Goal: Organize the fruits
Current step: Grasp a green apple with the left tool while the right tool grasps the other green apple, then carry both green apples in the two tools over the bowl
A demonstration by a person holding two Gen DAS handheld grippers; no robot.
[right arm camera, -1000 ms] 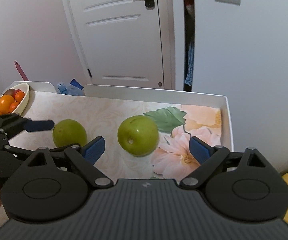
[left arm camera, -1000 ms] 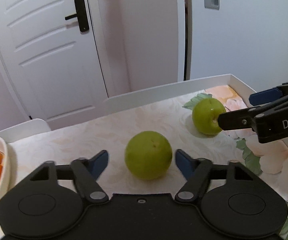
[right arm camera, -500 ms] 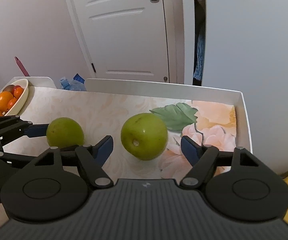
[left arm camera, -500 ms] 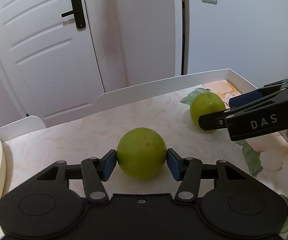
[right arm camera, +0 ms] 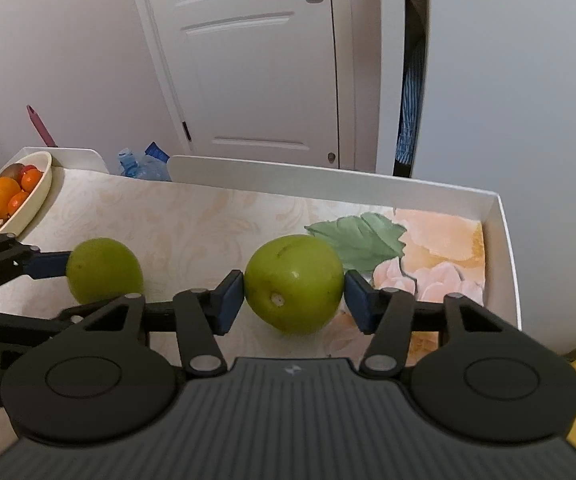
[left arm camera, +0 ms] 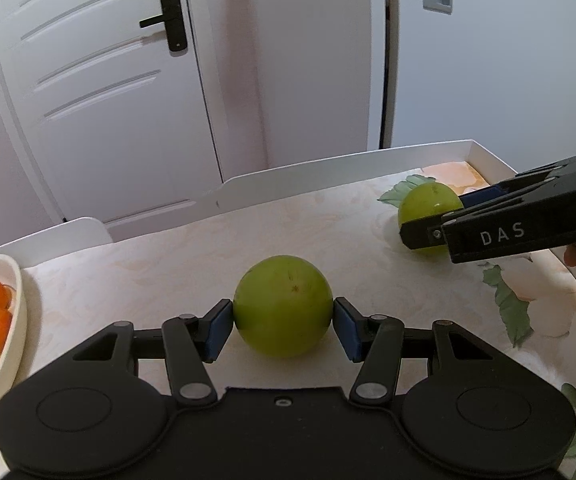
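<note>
Two green apples lie on a floral tabletop. My left gripper (left arm camera: 284,326) is shut on the near apple (left arm camera: 283,305), its blue pads pressed against both sides. This apple also shows in the right wrist view (right arm camera: 104,270). My right gripper (right arm camera: 293,294) is shut on the far apple (right arm camera: 293,282), pads touching both sides. That apple shows partly hidden behind the right gripper's fingers in the left wrist view (left arm camera: 427,202). Both apples look lifted slightly off or resting on the table; I cannot tell which.
A cream bowl (left arm camera: 12,312) holding oranges and small red fruit stands at the table's left edge, also seen in the right wrist view (right arm camera: 36,196). A white raised rim (right arm camera: 327,180) borders the table's back and right sides. A white door stands behind.
Both grippers closed from open onto their apples. The left closed first; the right's pads now touch its apple. Both views sit a little higher.
</note>
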